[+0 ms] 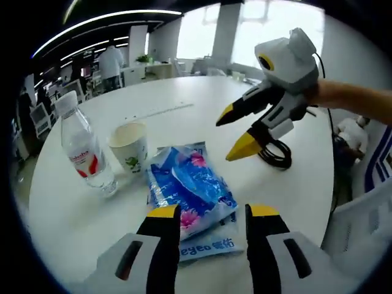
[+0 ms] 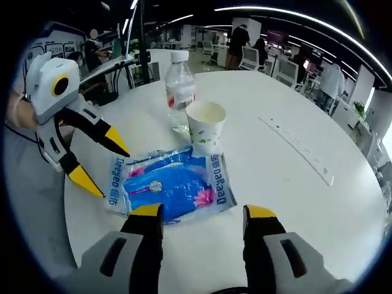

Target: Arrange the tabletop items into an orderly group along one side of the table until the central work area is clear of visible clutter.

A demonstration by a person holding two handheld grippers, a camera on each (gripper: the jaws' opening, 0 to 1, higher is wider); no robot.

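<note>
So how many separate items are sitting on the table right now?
3, apart from a black cable near the table's edge: a water bottle, a paper cup right beside it, and a blue plastic packet lying flat in front of both.

Blue packet's [image 1: 191, 191] near edge hidden behind left tool [image 1: 212, 215] — small print seemingly unreadable.

A round white table [image 2: 294, 184] in an open-plan office, with a black coiled cable [image 1: 277, 153] lying on it, office chairs [image 2: 269, 64] and standing people [image 2: 236, 43] behind.
</note>
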